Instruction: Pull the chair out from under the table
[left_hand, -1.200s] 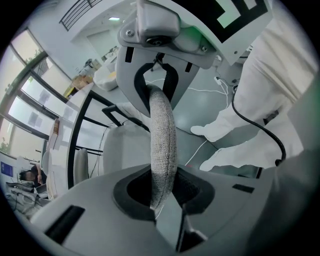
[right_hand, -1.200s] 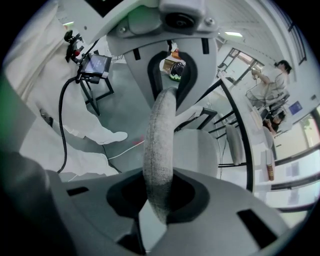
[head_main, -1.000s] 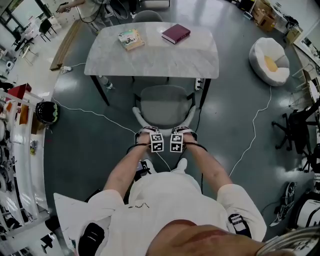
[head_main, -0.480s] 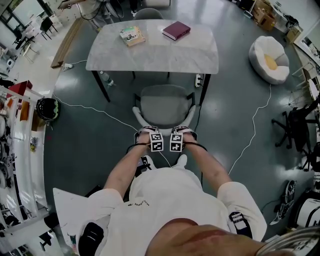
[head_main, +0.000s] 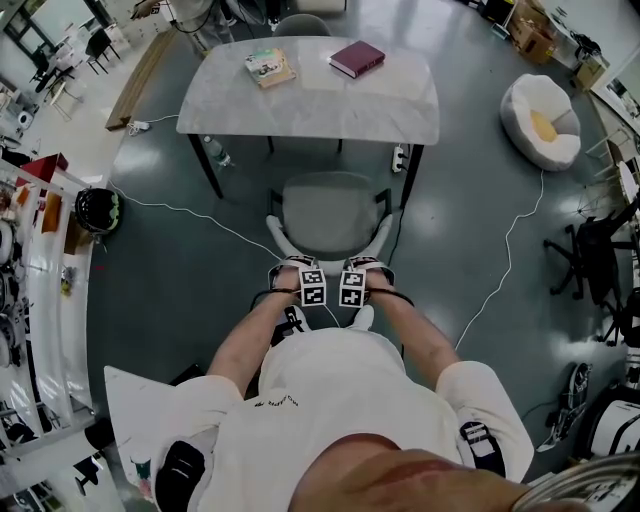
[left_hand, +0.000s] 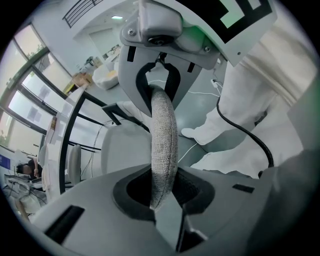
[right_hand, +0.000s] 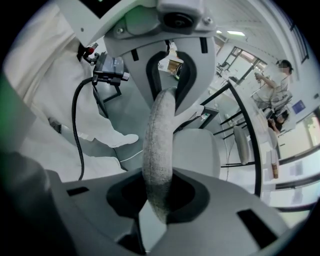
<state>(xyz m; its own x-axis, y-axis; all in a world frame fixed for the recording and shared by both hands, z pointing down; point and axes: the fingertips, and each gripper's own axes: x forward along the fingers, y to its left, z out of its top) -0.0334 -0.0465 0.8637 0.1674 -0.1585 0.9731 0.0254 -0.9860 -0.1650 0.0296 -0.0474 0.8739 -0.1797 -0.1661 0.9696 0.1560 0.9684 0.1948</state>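
Observation:
The grey chair (head_main: 330, 212) stands in front of the marble-topped table (head_main: 310, 105), its seat almost wholly out from under the table's near edge. Both grippers point steeply down onto the top rim of its backrest, side by side. The left gripper (head_main: 295, 266) is shut on the grey fabric backrest rim (left_hand: 162, 145), which runs up between its jaws (left_hand: 162, 192). The right gripper (head_main: 367, 265) is shut on the same rim (right_hand: 159, 145), pinched between its jaws (right_hand: 159, 195). The person's white-clad legs and shoes are right behind the chair.
A red book (head_main: 357, 58) and a colourful book (head_main: 269, 68) lie on the table. A white cable (head_main: 500, 270) and a power strip (head_main: 399, 158) lie on the floor. A white beanbag (head_main: 541, 122) and a black office chair (head_main: 600, 250) are at the right.
The chair has slid toward the person, further out from under the table, and the table has drawn away in view. Both grippers have kept their grip on the backrest.

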